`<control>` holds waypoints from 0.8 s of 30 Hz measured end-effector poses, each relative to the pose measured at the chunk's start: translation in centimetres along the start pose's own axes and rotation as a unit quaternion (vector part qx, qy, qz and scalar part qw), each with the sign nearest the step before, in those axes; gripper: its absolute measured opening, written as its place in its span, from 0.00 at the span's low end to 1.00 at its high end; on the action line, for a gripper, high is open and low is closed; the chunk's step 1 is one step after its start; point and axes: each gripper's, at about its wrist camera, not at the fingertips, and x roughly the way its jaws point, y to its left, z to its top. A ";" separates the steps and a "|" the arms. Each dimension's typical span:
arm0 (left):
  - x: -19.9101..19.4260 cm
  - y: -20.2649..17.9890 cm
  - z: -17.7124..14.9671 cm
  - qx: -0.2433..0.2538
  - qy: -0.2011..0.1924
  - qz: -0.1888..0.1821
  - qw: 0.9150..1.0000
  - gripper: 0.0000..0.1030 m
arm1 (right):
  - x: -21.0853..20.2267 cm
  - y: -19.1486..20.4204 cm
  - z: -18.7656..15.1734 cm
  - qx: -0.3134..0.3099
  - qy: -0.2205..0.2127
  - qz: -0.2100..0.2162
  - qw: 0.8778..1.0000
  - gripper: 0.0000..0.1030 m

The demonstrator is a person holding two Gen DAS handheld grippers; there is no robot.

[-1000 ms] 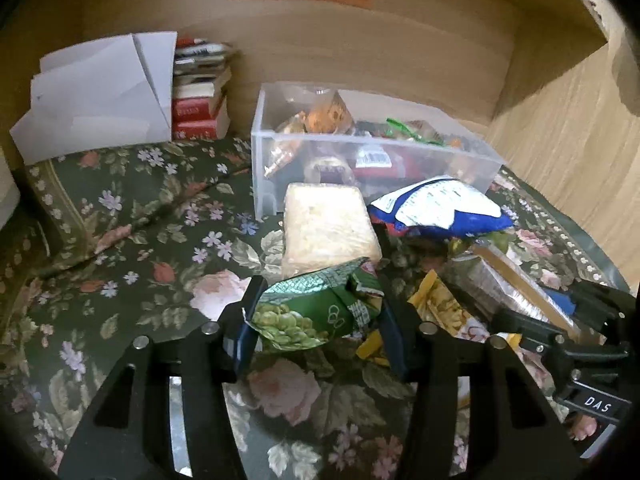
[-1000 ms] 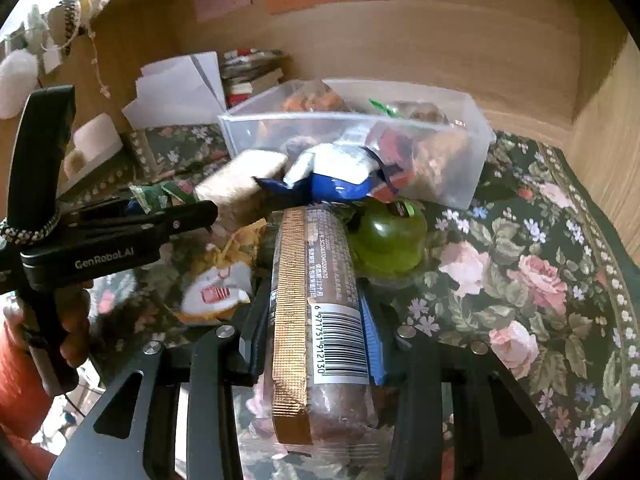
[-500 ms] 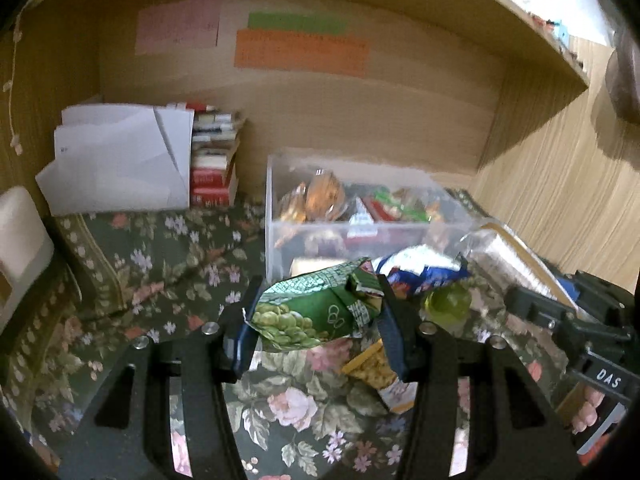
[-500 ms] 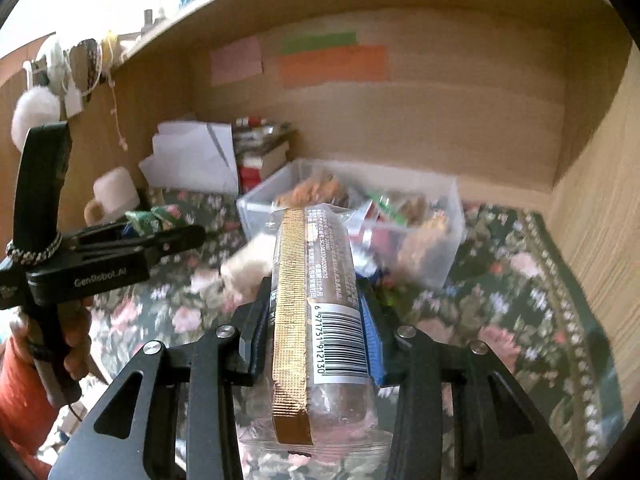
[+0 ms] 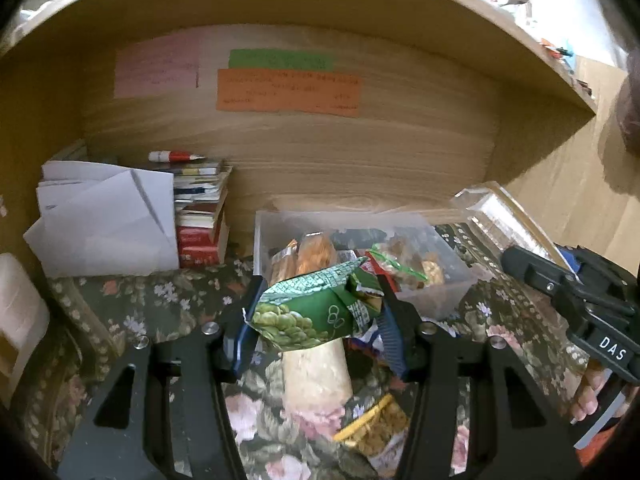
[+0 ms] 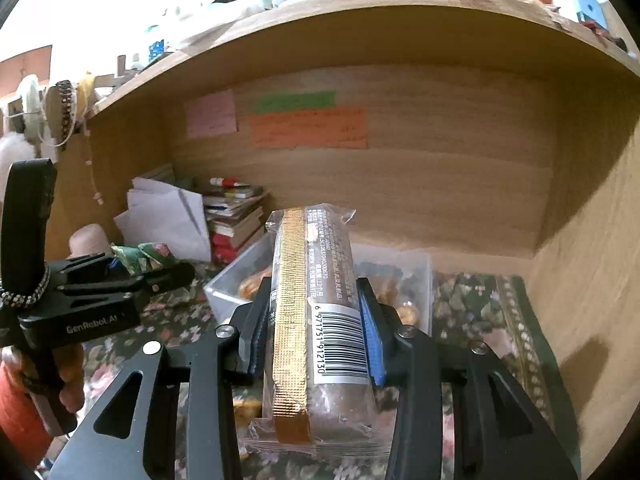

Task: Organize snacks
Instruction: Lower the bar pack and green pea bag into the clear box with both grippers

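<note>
A floral cloth [image 5: 132, 300] covers the desk under both tools, inside a wooden alcove. Ahead of the left gripper [image 5: 316, 320] sits the clear plastic bin [image 5: 440, 300], holding several snack packs, with a stack of books [image 5: 200, 216] off to its left. The right gripper [image 6: 316, 336] is clamped on a long wrapped cake roll [image 6: 316, 304], lifted above the cloth with the bin just beyond its tip. The left gripper is closed on a green pea snack bag [image 5: 312, 312], held up in front of the bin. Below it lie a pale rice cracker pack [image 5: 316, 372] and a small yellow snack packet [image 5: 372, 428].
</note>
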 end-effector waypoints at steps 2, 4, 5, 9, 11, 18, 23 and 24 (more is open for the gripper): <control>1.0 -0.1 0.4 0.004 0.005 0.004 1.000 0.51 | 0.9 -0.2 0.3 -0.003 0.003 0.001 1.000 0.35; 2.2 -0.1 0.7 0.008 0.012 0.008 1.000 0.51 | 1.9 -0.2 0.7 -0.006 0.008 0.000 1.000 0.35; 2.8 0.0 0.8 0.009 0.016 0.009 1.000 0.51 | 2.6 -0.3 0.9 -0.007 0.012 0.000 1.000 0.35; 4.8 0.2 1.1 0.012 0.032 0.010 0.999 0.51 | 5.2 -0.7 1.4 -0.006 0.033 0.011 0.999 0.35; 5.9 0.2 1.2 0.016 0.040 0.013 0.999 0.51 | 6.3 -1.0 1.6 -0.008 0.040 0.011 0.999 0.35; 8.8 0.4 1.4 0.032 0.058 0.025 0.997 0.51 | 10.6 -2.0 2.2 -0.011 0.083 0.007 0.996 0.35; 10.5 0.8 1.6 0.031 0.069 0.026 0.997 0.51 | 13.0 -2.4 2.1 -0.016 0.109 0.002 0.994 0.35; 10.8 0.8 1.6 0.030 0.071 0.025 0.997 0.51 | 13.4 -2.4 2.0 -0.014 0.115 0.005 0.993 0.35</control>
